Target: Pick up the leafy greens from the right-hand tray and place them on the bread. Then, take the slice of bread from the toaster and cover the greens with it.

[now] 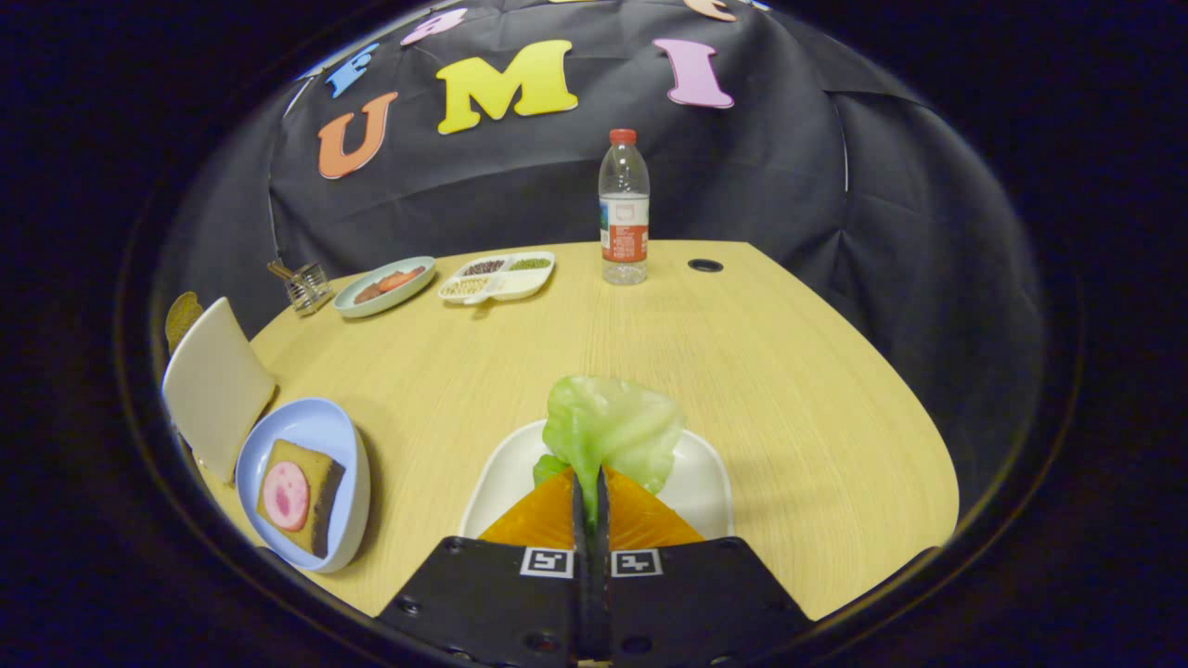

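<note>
One thin, floppy pale-green lettuce leaf (613, 431) at twelve o'clock; our gripper (590, 492) pinches its stem end, where we judge it firmest.

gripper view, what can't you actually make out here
- Toaster: cut off beside the blue plate; its slot is hidden.
- White tray: near half hidden behind the gripper, shut on the leafy greens.
- Divided dish contents: too small to identify.

Single fisheye camera rides on the gripper (590, 492), looking forward and slightly down along its fingers. Close over a white tray (705, 482) just ahead; table (789, 371) beyond; booth wall (789, 186) farthest, facing the lens.
</note>
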Demonstrator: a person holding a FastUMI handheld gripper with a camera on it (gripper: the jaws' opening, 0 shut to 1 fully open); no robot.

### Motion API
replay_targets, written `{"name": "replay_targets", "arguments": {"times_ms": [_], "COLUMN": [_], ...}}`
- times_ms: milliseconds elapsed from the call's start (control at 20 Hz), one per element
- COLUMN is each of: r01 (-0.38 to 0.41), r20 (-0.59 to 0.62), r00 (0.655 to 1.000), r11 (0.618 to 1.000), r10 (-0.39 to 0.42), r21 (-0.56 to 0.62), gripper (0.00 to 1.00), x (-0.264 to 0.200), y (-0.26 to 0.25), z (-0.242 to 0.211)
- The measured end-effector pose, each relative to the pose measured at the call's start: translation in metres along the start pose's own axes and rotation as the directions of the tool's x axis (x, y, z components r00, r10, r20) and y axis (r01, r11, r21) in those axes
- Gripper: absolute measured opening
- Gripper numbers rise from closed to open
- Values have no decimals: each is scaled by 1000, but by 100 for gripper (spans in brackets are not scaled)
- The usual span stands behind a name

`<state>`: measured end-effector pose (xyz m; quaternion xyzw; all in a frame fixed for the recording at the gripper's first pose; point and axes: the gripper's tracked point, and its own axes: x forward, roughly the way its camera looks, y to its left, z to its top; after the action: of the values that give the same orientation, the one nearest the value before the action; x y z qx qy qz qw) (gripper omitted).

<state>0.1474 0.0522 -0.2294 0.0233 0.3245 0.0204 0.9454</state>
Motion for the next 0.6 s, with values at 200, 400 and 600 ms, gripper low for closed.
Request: {"name": "replay_targets", "arguments": {"times_ms": [200, 400, 600], "r01": [-18, -33, -68], "r20": [44, 92, 132], "r00": [999, 995, 989], "r11": [1000, 999, 997], "r10": [18, 33, 73], "r21": [-3, -8, -46], "gripper": [0, 0, 0], "x": [-18, -40, -68], "y": [11, 26, 62], "z": [16, 32, 44]}}
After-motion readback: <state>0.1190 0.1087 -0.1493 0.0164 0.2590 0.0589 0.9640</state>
